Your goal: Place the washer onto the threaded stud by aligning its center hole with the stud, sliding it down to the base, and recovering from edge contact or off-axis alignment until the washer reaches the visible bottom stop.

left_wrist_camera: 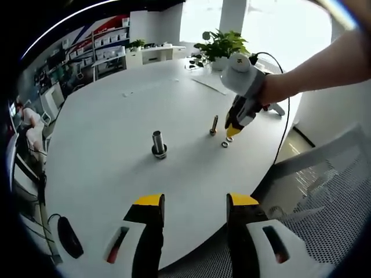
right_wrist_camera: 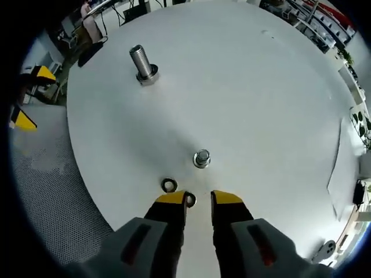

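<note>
Two small metal washers lie on the round white table (right_wrist_camera: 249, 87): one washer (right_wrist_camera: 168, 185) just ahead of my right gripper (right_wrist_camera: 199, 198), the other washer (right_wrist_camera: 189, 200) touching the inner edge of its left fingertip. The right gripper is open, with nothing between its jaws. A short stud (right_wrist_camera: 201, 158) stands upright just beyond. A thicker threaded stud (right_wrist_camera: 142, 63) on a ring base stands farther off. In the left gripper view my left gripper (left_wrist_camera: 196, 201) hangs open at the table's near edge, the thick stud (left_wrist_camera: 159, 143) ahead and the right gripper (left_wrist_camera: 234, 130) over the washers (left_wrist_camera: 225, 143).
A potted plant (left_wrist_camera: 223, 43) and a flat sheet (left_wrist_camera: 208, 86) sit at the table's far side. A mesh chair (left_wrist_camera: 330, 197) stands to the right of the table edge. A dark oval object (left_wrist_camera: 69, 237) lies near the front left edge. A cable (left_wrist_camera: 285, 124) trails from the right gripper.
</note>
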Demonstrator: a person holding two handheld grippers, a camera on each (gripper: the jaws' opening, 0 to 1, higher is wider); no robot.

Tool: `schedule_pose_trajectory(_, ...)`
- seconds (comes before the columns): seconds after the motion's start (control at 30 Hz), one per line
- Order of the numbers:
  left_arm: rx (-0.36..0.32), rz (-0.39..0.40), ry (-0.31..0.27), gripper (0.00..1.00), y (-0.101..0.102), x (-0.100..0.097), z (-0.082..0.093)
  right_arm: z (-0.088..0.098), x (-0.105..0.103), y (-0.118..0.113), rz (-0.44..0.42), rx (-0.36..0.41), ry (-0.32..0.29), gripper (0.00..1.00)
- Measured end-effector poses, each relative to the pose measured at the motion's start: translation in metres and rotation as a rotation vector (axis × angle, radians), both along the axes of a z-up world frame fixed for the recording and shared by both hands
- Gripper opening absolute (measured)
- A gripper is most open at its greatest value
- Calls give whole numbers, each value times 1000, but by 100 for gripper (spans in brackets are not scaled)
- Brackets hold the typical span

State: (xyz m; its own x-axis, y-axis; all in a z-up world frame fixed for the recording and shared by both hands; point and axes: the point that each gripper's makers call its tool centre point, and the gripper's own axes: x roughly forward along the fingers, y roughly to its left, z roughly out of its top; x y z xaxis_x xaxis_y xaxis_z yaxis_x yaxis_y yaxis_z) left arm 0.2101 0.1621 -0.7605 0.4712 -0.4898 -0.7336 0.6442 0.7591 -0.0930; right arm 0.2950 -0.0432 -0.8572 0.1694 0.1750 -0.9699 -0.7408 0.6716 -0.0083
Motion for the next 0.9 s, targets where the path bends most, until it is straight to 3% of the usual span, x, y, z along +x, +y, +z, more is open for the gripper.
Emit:
schedule_pose_trajectory(0.33,13,-14,13,41,-1,-3,-4,-10,-12,3,15,-4,13,20)
schedule_pose_trajectory(0.7,18,-14,15,41,0,-3,-5,-10,-8,-1,58,-9,-14,15)
schedule_pose_trajectory(0.9,18,-15,13,41,0,-3,-4,-10,-10,-3,75,-20,20,17)
